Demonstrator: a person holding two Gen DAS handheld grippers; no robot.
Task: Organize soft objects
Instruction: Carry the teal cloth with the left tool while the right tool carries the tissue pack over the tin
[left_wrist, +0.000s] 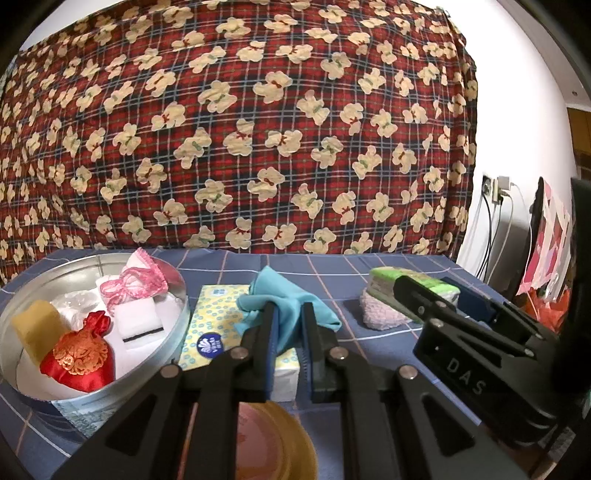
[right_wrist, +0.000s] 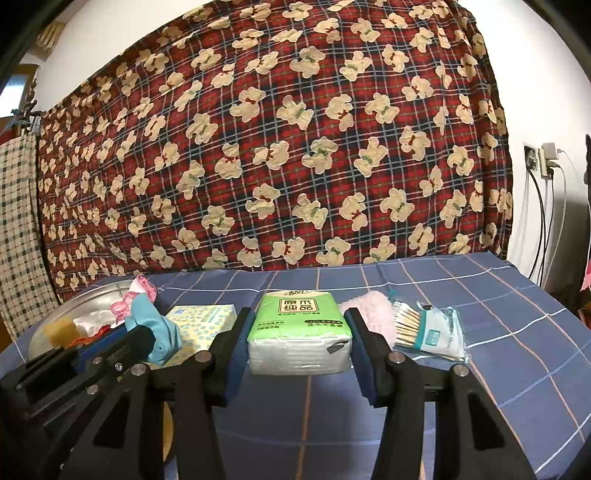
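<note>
The right hand-held gripper (right_wrist: 297, 341), spread open, straddles the green-topped plastic tissue pack (right_wrist: 300, 332) (the left hand-held gripper (left_wrist: 290, 328) pinches a turquoise cloth (left_wrist: 284, 302)).

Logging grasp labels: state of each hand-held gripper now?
Left hand-held gripper: shut on the teal cloth.
Right hand-held gripper: open, fingers either side of the green tissue pack, not yet gripping.

The left gripper (left_wrist: 289, 325) points forward with its fingers closed tight on a teal cloth (left_wrist: 284, 295), while the right gripper (right_wrist: 297, 341), just beside it, stands level with its fingers spread wide around a green tissue pack (right_wrist: 299, 332).
</note>
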